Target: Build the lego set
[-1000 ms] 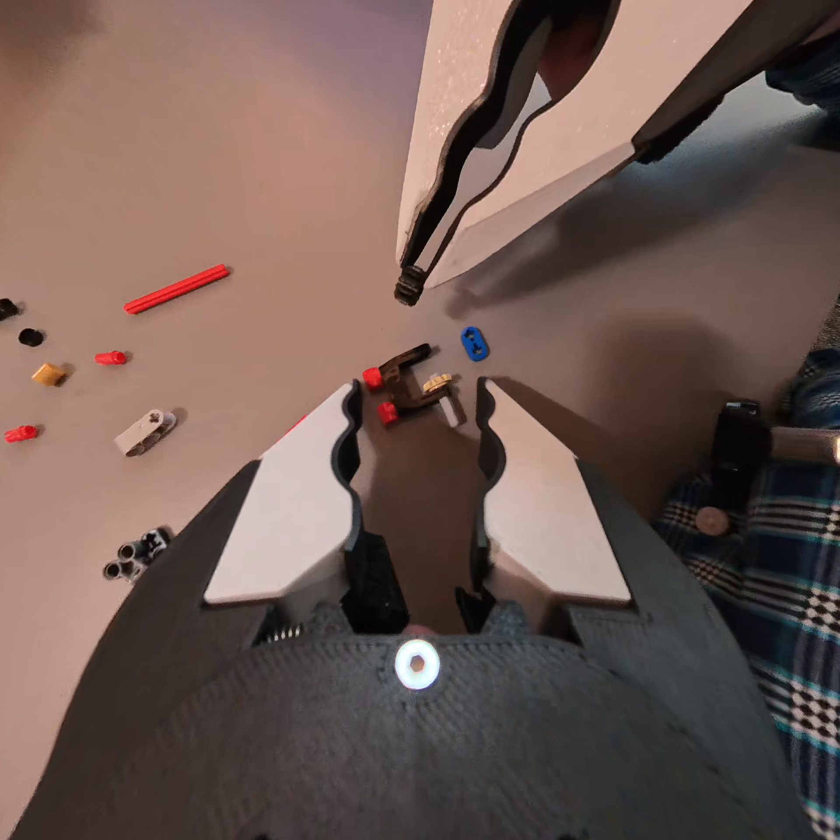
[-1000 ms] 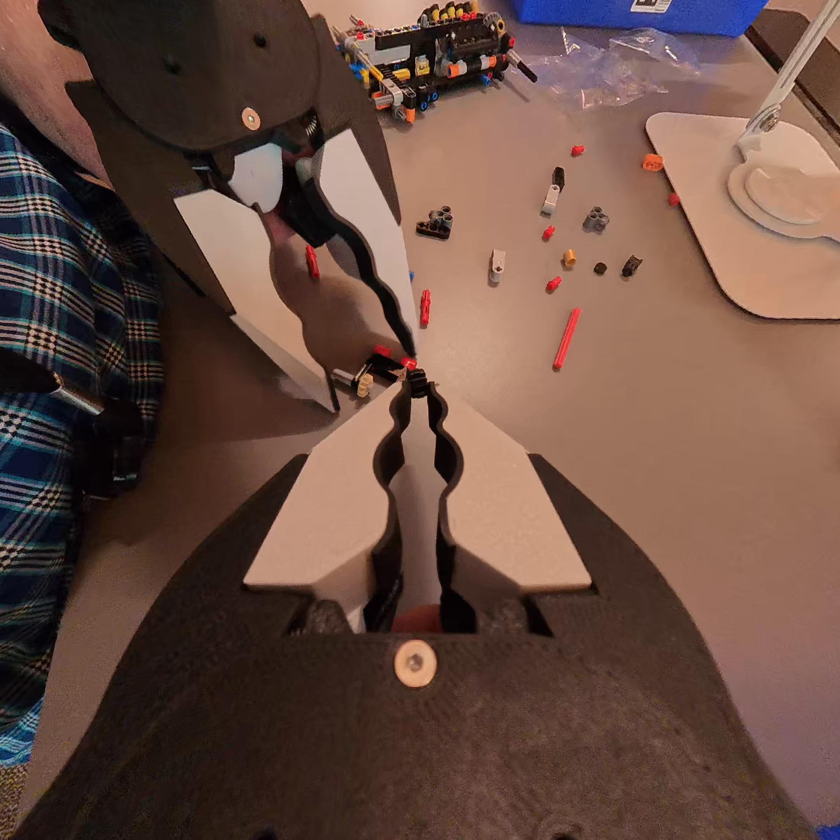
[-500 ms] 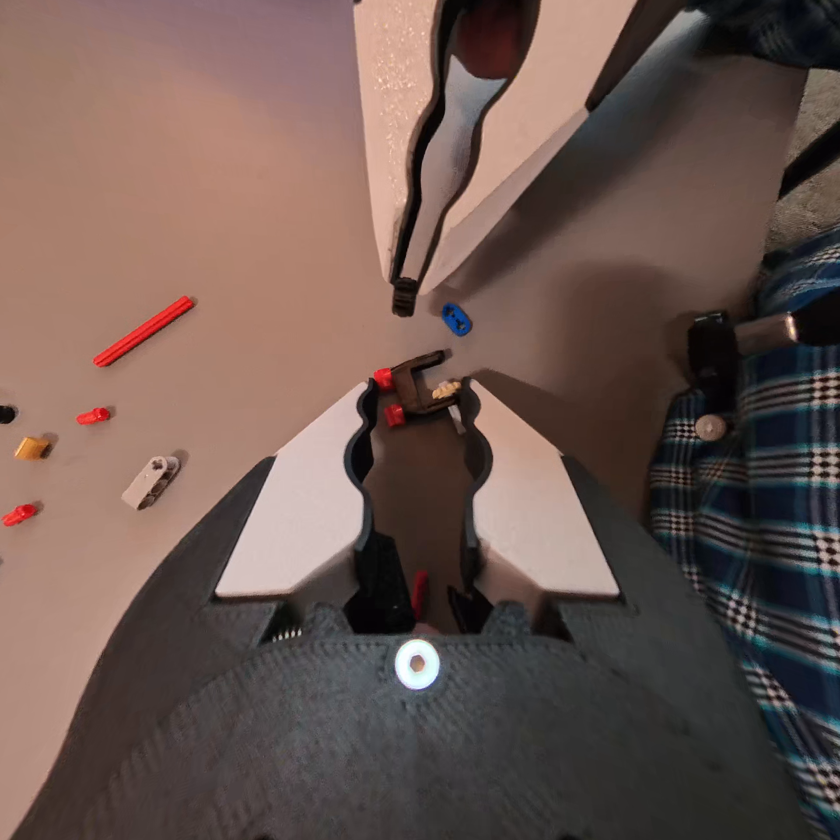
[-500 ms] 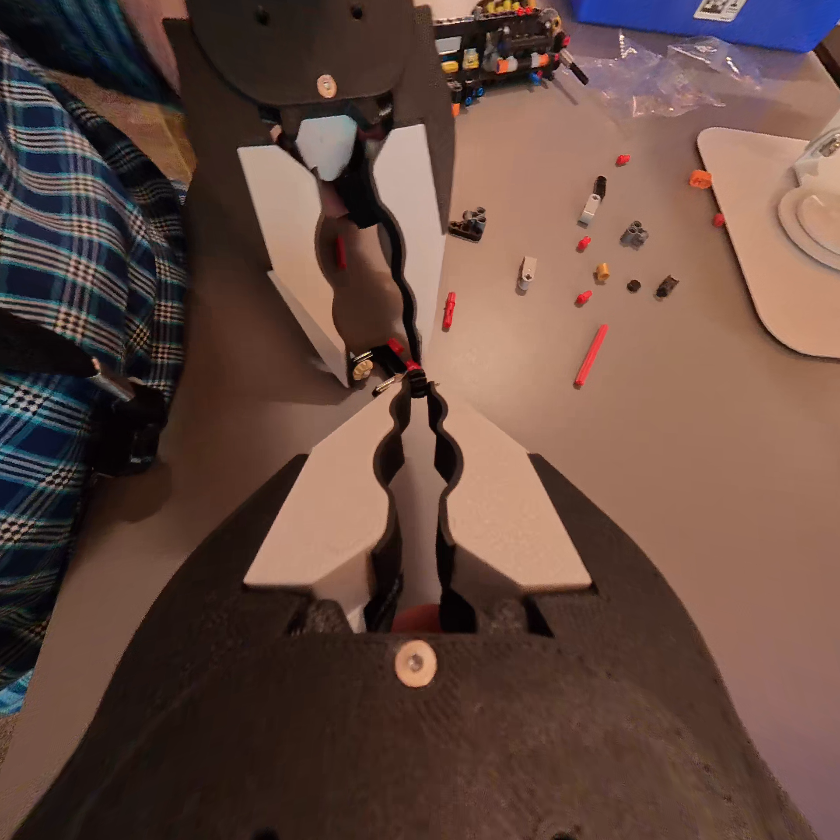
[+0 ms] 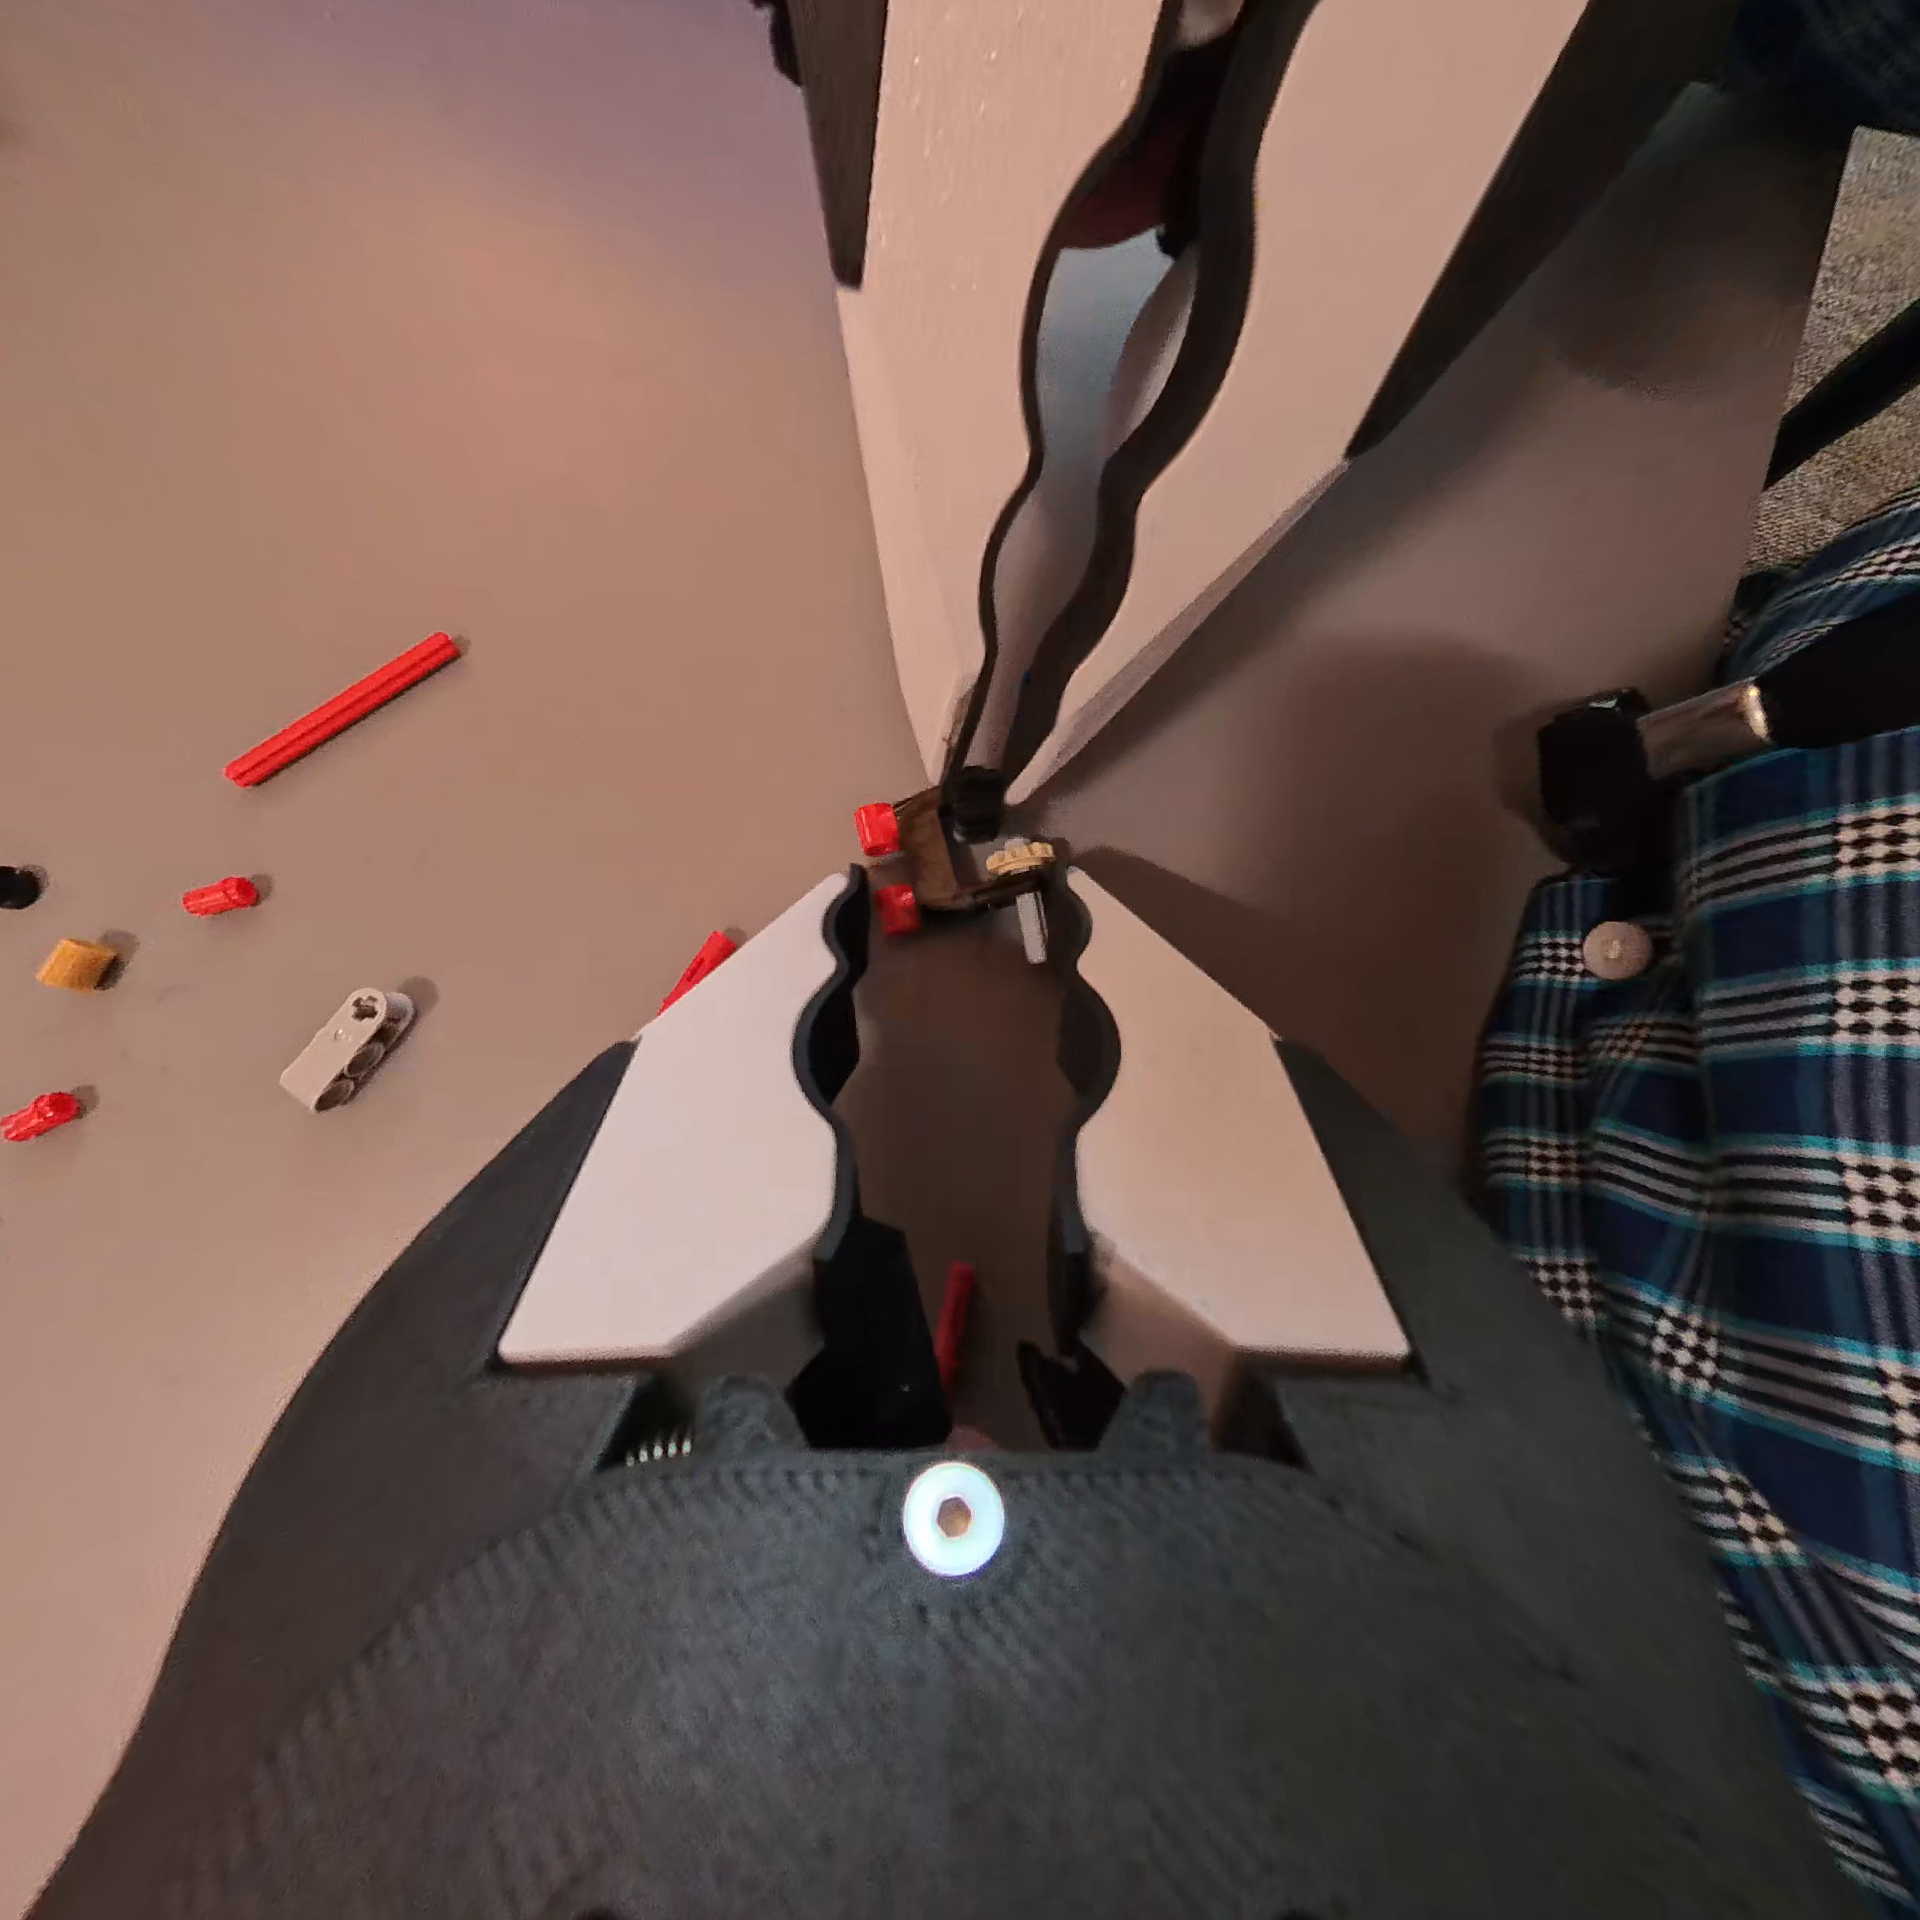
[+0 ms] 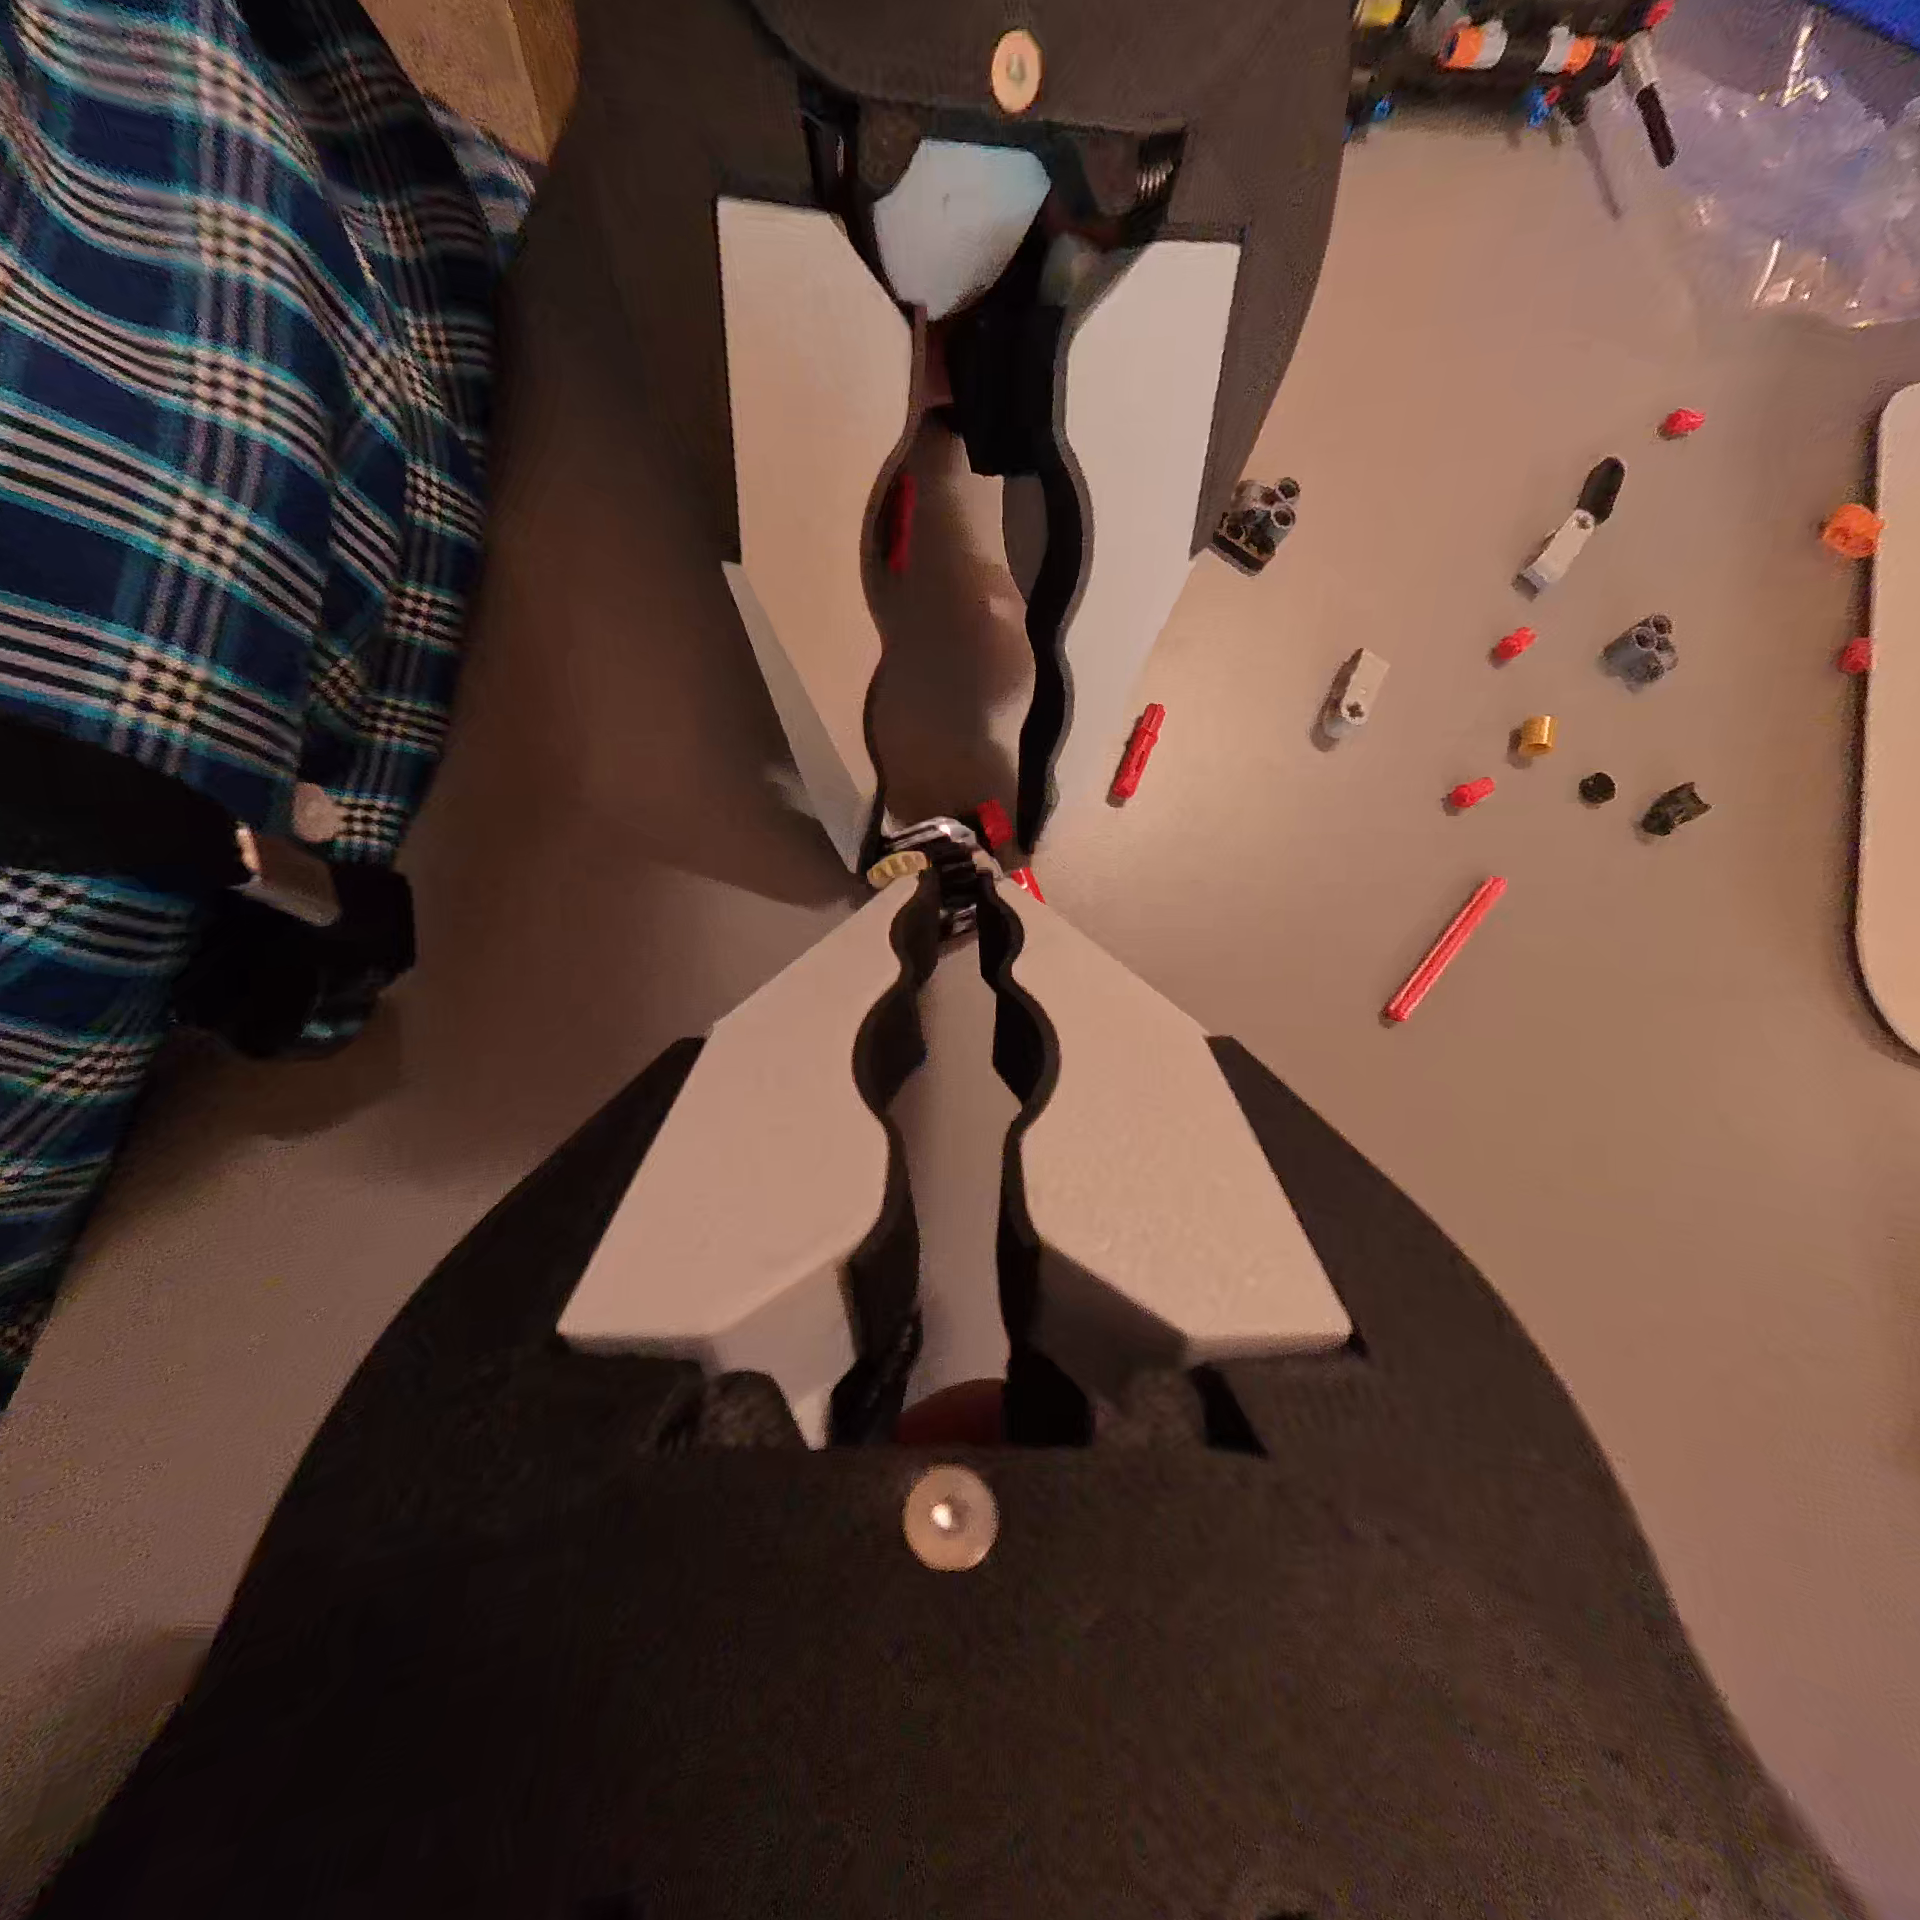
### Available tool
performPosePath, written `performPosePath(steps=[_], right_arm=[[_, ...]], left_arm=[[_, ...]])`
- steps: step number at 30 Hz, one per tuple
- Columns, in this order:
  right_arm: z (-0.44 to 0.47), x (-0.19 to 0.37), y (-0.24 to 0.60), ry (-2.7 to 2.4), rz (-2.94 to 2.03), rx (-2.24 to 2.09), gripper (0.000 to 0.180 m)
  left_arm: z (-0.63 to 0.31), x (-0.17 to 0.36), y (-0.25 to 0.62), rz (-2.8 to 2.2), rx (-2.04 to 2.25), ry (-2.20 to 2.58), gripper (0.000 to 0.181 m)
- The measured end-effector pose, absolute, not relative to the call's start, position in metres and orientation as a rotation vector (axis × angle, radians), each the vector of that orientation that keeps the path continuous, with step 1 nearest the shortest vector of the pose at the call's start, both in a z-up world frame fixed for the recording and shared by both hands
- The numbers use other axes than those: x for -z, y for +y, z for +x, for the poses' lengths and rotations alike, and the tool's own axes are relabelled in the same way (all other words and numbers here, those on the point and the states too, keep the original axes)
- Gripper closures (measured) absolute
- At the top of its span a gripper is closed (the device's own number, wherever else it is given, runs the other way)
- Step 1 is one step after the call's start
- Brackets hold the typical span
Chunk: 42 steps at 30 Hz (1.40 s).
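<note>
Between the two fingertips of the right gripper (image 6: 954,891) sits a small black ribbed plastic piece (image 6: 958,885), clenched and pressed against the dark bracket subassembly with red pins and a tan gear (image 5: 940,868) – itself framed by the spread, released left gripper (image 5: 961,914). Outward lie a long red axle (image 5: 341,710), loose pins and connectors (image 6: 1536,738), unplaced; a larger built chassis (image 6: 1507,42) waits beyond – so, by my judgement, much remains.
</note>
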State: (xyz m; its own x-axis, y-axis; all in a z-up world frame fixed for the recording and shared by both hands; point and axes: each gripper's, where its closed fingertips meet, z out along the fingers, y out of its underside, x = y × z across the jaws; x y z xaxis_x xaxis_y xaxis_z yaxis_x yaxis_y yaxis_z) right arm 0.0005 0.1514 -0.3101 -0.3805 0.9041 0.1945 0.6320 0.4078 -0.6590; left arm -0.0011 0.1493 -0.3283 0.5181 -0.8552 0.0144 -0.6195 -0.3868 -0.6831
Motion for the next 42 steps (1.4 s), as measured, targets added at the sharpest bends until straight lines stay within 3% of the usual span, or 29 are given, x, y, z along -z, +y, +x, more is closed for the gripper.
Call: performPosePath(steps=[13, 42], right_arm=[[-0.001, 0.322, 0.15, -2.275, -1.28, -0.496, 0.175], [0.003, 0.31, 0.153, -2.092, -1.379, -0.645, 0.177]], left_arm=[[-0.001, 0.328, 0.149, -2.111, 0.481, 1.217, 0.15], [-0.001, 0.327, 0.148, -2.11, 0.497, 1.207, 0.149]])
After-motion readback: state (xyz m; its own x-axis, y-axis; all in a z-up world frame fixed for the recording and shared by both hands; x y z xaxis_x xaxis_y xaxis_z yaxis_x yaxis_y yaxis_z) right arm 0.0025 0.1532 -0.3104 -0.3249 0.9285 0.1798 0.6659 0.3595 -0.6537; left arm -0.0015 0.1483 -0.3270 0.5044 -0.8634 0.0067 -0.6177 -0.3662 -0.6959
